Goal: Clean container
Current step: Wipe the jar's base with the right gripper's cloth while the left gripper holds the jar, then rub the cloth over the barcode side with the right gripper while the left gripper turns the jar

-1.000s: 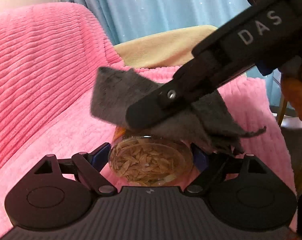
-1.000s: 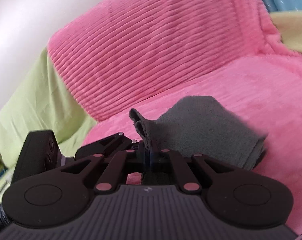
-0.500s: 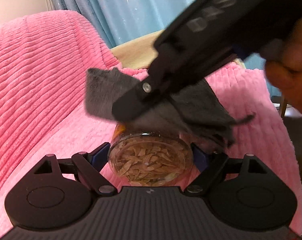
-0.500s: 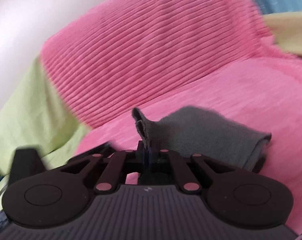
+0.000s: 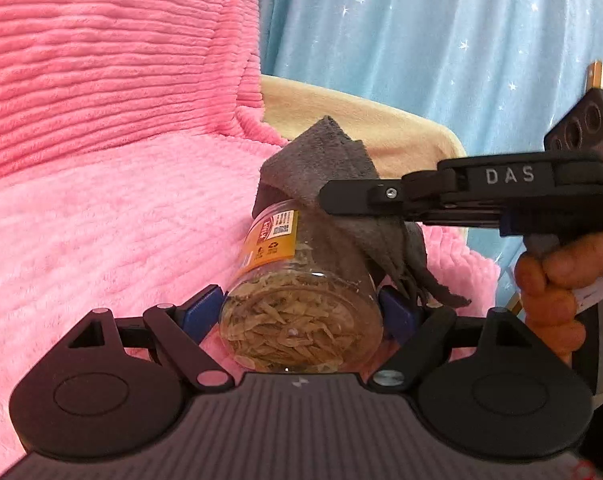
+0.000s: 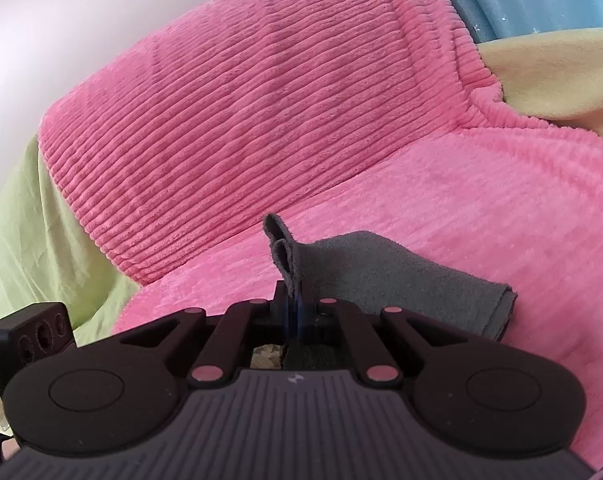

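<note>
Left gripper [image 5: 301,312] clamps the smooth, rigid, likely slippery jar [image 5: 297,300] at its base; right gripper [image 6: 295,308] pinches a limp grey cloth [image 6: 401,276].

A: Where does the jar [image 5: 301,280] sit?

B: Near the camera, between the two fingers of the left gripper [image 5: 301,314], its bottom toward the lens and its far end tilted up and left.

A: And the cloth [image 5: 325,168]?

B: Draped on the jar's far end and right side, pinched in the right gripper [image 6: 292,312], which comes in from the right.

A: Behind them?

B: The blanket [image 5: 101,160], and farther right the curtain [image 5: 441,48].
</note>
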{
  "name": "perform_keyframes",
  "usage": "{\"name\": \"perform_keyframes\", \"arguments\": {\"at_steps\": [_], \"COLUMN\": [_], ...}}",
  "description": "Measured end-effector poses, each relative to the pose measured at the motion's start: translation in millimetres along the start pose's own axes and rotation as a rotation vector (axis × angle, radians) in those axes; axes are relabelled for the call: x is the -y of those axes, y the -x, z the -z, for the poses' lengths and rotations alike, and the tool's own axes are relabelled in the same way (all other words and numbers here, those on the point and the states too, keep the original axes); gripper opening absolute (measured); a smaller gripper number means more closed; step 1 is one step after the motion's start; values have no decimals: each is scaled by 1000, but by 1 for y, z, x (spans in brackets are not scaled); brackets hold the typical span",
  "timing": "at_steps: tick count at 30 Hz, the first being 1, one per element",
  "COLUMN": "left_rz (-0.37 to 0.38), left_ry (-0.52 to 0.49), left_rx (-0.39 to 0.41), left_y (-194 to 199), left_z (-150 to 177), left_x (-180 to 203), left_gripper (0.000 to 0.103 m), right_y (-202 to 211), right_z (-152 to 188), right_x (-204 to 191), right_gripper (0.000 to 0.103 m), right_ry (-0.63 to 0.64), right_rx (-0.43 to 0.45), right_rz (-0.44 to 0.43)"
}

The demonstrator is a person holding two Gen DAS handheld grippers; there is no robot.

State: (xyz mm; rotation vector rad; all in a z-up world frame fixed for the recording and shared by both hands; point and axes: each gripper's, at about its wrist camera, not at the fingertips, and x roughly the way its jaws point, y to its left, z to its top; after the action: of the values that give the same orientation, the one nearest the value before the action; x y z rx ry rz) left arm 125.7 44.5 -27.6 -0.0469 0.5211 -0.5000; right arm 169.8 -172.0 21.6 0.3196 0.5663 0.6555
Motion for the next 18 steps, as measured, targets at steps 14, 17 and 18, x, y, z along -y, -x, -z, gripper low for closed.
{"name": "perform_keyframes", "arguments": {"at_steps": [14,17,18], "left_rz": [-184,-183,-182], "left_ry": [-484,-482,-480], "left_rx": [1,2,3], "left_y": [-12,-16,-15], "left_z": [13,12,12], "left_x": [52,50,50], "left_gripper": [84,84,84], "right_y": [3,4,4], "right_z": [-2,2,4], "right_x": [6,-1,-6], "right_gripper": [1,3,3], "right_ry": [-54,-45,-35], "right_rx": [-23,-40,-60], "right_rz": [-47,-74,-102]}}
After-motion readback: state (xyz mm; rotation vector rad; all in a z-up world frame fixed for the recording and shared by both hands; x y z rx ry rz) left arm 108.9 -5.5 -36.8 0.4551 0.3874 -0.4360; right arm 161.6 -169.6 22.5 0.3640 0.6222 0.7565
